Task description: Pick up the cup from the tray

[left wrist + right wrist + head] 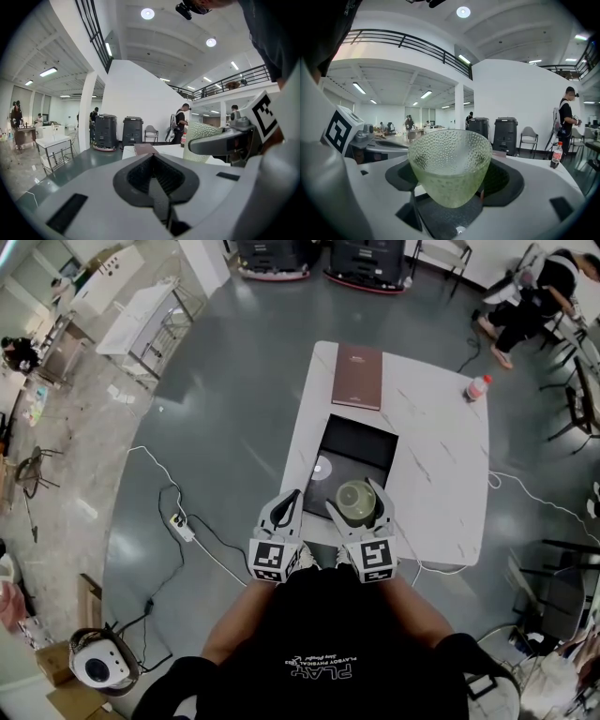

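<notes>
A pale green dimpled glass cup (356, 501) sits upright between the jaws of my right gripper (357, 506), which is shut on it, over the near right part of the black tray (359, 441). The right gripper view shows the cup (450, 161) filling the gap between the jaws, open side up and with nothing in it. I cannot tell whether its base touches the tray. My left gripper (291, 501) is shut with nothing in it, at the tray's near left edge. From the left gripper view the cup (200, 137) shows at the right.
The tray lies on a white marble table (441, 465). A small white disc (322, 467) rests on the tray's left side. A brown book (358, 376) lies at the far edge, a red-capped bottle (478, 387) at the far right. Cables cross the floor on the left.
</notes>
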`<state>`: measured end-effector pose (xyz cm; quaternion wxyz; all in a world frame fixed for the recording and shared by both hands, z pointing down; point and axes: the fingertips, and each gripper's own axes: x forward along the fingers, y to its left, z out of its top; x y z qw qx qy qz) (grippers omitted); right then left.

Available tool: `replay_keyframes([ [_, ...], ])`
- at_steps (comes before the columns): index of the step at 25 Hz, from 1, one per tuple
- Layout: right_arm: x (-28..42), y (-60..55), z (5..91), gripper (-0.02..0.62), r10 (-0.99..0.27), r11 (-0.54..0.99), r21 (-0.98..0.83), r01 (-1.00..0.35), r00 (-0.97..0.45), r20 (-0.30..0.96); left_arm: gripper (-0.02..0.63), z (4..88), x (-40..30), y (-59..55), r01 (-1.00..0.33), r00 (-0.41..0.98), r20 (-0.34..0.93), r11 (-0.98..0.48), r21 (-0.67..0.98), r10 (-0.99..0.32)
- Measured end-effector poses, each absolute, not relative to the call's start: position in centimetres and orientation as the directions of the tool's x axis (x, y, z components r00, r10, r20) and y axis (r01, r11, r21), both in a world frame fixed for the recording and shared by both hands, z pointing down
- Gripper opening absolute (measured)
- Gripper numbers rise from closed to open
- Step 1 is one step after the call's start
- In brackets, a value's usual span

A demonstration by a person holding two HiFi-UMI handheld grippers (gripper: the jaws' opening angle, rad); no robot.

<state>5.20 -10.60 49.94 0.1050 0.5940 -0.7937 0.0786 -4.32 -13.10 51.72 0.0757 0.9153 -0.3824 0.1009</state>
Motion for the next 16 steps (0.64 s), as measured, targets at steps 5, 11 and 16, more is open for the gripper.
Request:
replay_keyframes([
  [5, 5.34, -10.28, 49.31, 0.385, -0.933, 0.276, 0.01, -0.961, -0.266, 0.244, 0.008, 50.97, -4.59, -13.17, -0.723, 0.681, 0.232, -0.688, 0.061, -0.695],
  [11, 5.73, -10.04, 49.51, 0.385, -0.934, 0.276, 0.003, -0.961, -0.268, 0.236, 0.008, 50.92, -4.25, -13.14, -0.724, 0.679, 0.229, -0.688, 0.053, -0.697],
  [16, 5.81, -10.26, 49.57, 0.385, -0.935, 0.281, 0.015, -0.96, -0.27, 0.23, 0.008, 51.07, -3.91, -13.08, -0.722, 0.681, 0.226, -0.69, 0.05, -0.696],
])
